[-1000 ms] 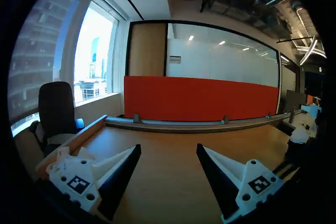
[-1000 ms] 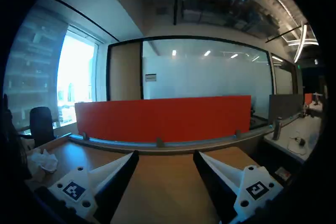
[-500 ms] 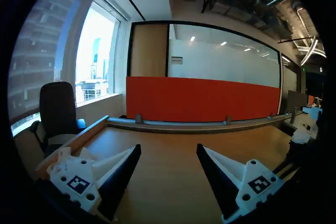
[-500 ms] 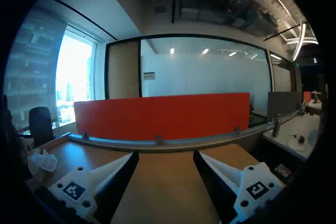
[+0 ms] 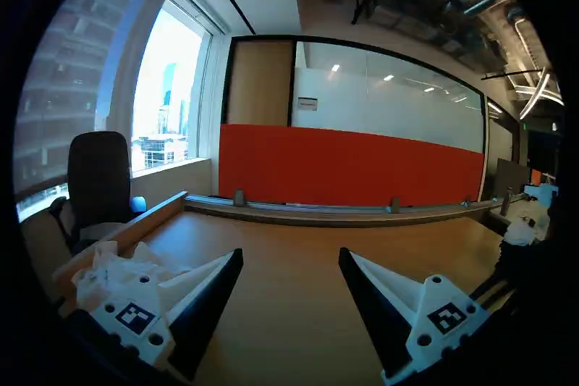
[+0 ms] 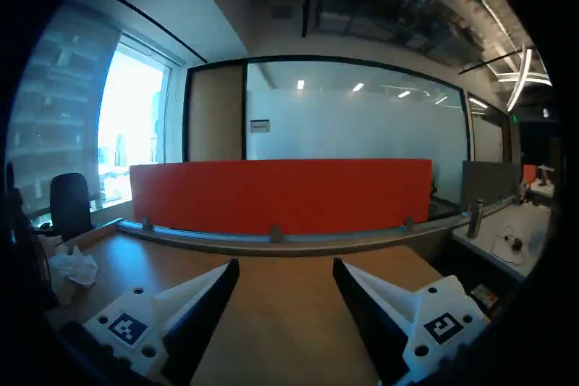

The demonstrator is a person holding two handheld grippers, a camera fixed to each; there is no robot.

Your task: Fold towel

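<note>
My left tongs: two white plastic wedge fingers, tapering to points, with black pads on the inner faces. Each finger has a square black-and-white marker ringed by round screw holes. My right tongs: same build, colours and tags.

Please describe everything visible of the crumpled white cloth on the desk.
The white cloth lies crumpled in a loose heap, unfolded, with many creases and small peaks; it looks thin and soft. It rests on the wooden desk near its left edge, beside the raised wooden border, in front of a black office chair. A finger of the open left gripper hides its lower part and does not hold it.
</note>
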